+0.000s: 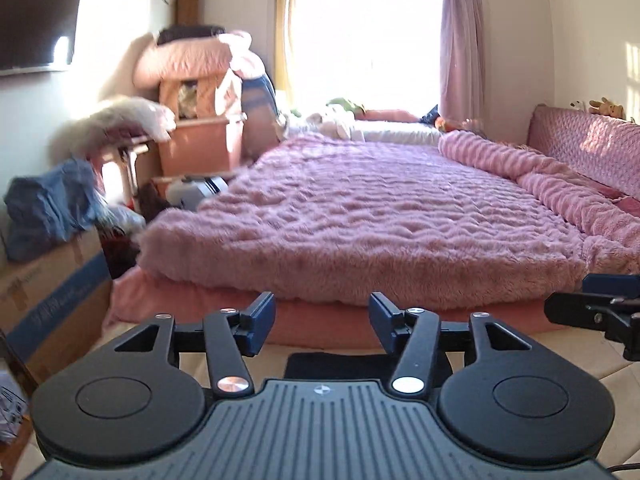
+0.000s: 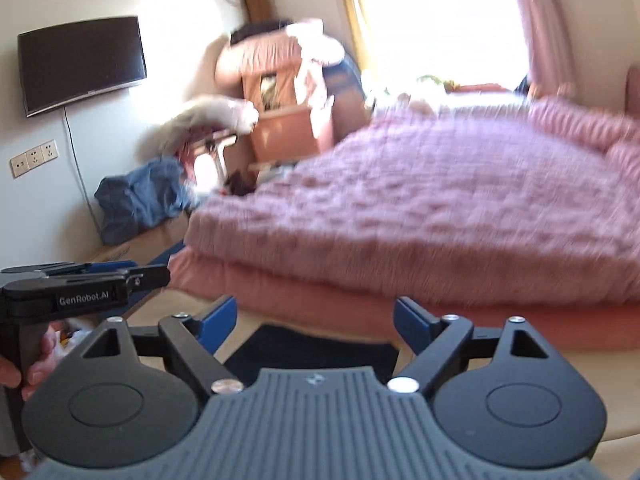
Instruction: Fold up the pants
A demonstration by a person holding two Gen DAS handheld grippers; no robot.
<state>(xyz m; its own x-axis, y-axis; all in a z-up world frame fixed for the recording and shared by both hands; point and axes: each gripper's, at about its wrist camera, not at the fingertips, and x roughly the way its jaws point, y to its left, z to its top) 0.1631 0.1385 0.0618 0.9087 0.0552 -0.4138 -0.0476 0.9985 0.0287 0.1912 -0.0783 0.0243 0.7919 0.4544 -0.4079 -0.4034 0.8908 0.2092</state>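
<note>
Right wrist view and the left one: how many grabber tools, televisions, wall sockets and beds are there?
Black two-finger grippers with blue pads: 2, left gripper and right gripper, both open
Black flat wall-mounted television: 1
White wall sockets: 3
Bed with fluffy pink blanket: 1
Total: 7

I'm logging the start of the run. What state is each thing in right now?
left gripper: open, empty.
right gripper: open, empty.
blue denim garment: crumpled on the cardboard box, ungrasped.
pink blanket: spread over the bed.
curtain: drawn aside.
TV: off.
</note>
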